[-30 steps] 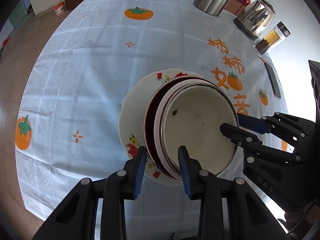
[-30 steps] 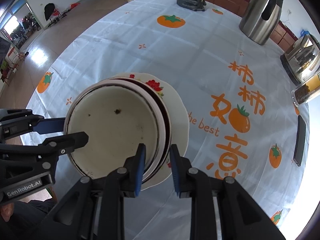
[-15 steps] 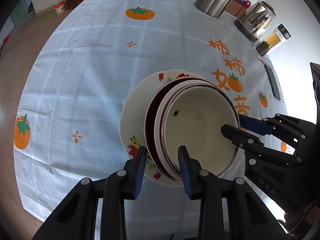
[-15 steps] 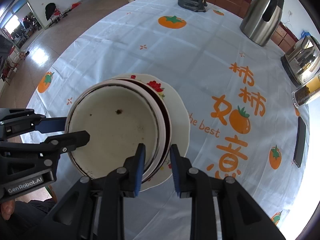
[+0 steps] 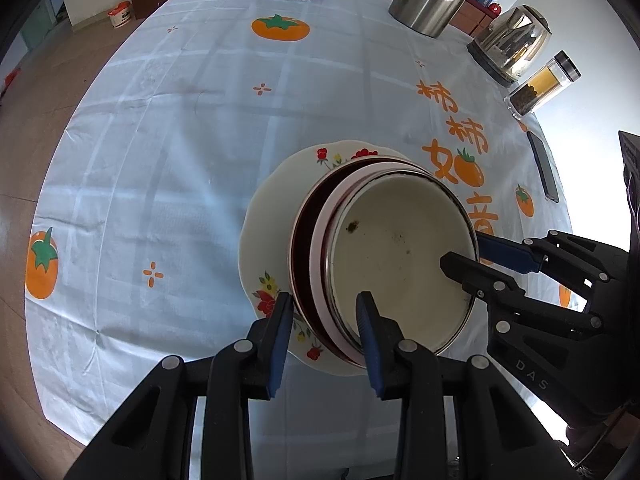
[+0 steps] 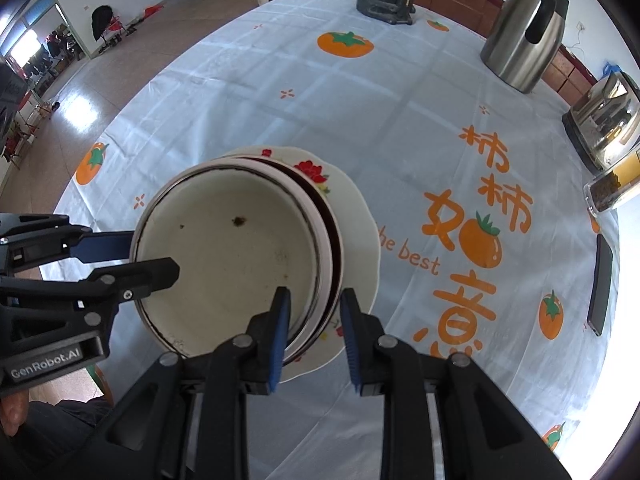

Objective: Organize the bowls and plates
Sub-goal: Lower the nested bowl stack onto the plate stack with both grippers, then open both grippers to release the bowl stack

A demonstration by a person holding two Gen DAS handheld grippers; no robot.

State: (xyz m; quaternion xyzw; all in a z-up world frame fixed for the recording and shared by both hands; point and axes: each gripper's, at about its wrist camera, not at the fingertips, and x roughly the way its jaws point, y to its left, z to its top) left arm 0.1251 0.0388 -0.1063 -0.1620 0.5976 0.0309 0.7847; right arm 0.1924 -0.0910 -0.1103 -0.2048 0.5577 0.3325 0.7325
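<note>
Cream enamel bowl (image 5: 400, 264) tops the nested stack on the floral plate (image 5: 268, 216); left tool (image 5: 324, 322) and right tool (image 6: 314, 320) both clamp the stack's rims, so only setting down on the counter (image 5: 180, 120) looks left.

Left gripper (image 5: 324, 320): black linkage frame, silver screws, blue finger pads (image 5: 280, 340), "GenRobot.AI" marking. Right gripper (image 6: 314, 322): matching black frame, blue pads (image 6: 352, 344), "DAS" lettering. Bare skin showed at one edge.

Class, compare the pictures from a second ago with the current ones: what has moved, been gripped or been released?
Nothing has visibly changed. The left gripper and right gripper still straddle opposite rims of the stacked bowls on the floral plate; the whole stack sits where it did.
</note>
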